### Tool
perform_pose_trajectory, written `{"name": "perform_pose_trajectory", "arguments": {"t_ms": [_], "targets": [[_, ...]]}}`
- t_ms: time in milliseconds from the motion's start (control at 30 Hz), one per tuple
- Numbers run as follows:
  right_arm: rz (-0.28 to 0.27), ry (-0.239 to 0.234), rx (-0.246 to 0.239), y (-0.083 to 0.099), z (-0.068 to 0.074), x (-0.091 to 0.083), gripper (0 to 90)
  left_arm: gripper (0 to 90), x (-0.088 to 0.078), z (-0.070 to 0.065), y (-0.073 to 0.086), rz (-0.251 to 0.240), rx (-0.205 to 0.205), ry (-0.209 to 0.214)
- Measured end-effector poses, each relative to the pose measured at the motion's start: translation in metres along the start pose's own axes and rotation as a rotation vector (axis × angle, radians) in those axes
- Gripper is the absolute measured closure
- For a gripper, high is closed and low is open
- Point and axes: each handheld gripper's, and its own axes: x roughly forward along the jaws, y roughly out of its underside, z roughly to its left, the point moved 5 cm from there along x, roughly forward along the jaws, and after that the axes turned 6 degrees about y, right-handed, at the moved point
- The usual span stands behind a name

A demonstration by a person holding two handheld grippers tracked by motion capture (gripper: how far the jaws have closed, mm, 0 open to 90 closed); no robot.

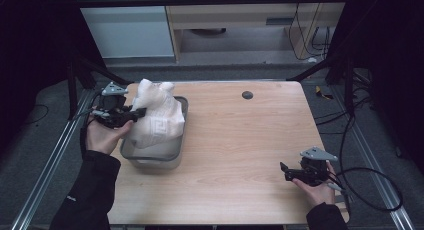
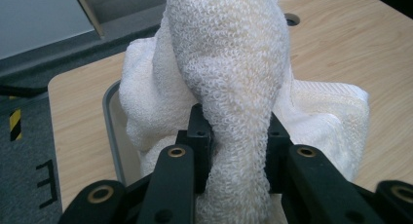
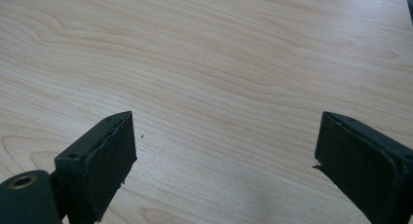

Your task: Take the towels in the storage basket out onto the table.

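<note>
A white terry towel [image 1: 156, 115] is bunched up over a grey metal tray [image 1: 181, 130] at the table's left side. My left gripper [image 1: 136, 113] is shut on a twisted fold of the towel [image 2: 234, 87], which rises between its two black jaws in the left gripper view, with the rest of the cloth draped behind. My right gripper [image 1: 284, 171] hovers low over the bare wood near the front right corner. Its jaws stand wide apart with nothing between them, and its pads [image 3: 109, 160] frame plain tabletop.
The wooden table [image 1: 240, 140] has a round black cable hole [image 1: 247, 95] at the back middle. Metal rails run along both sides of the table. A cable [image 1: 370, 190] loops off the right gripper past the table's right edge.
</note>
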Motion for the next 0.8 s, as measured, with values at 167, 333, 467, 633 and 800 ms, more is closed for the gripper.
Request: {"name": "perform_pose_trajectory", "arguments": {"t_ms": [167, 333, 467, 633, 800], "targets": [[-0.003, 0.001, -0.001, 0.0, 0.0, 0.0, 7.9, 72.4, -0.004, -0.015, -0.008, -0.012, 0.035, 0.028], [-0.014, 0.007, 0.005, -0.001, -0.001, -0.001, 8.1, 72.3, -0.004, -0.028, -0.016, -0.005, 0.065, 0.049], [-0.015, 0.006, 0.012, -0.001, -0.002, -0.001, 8.3, 72.3, -0.001, -0.038, -0.02, 0.006, 0.088, 0.07], [-0.016, 0.011, 0.016, -0.002, -0.003, -0.002, 9.1, 72.3, 0.006, -0.054, -0.027, 0.013, 0.12, 0.098], [-0.015, 0.012, 0.028, -0.002, -0.003, -0.003, 9.2, 72.2, 0.013, -0.067, -0.033, 0.019, 0.147, 0.117]]}}
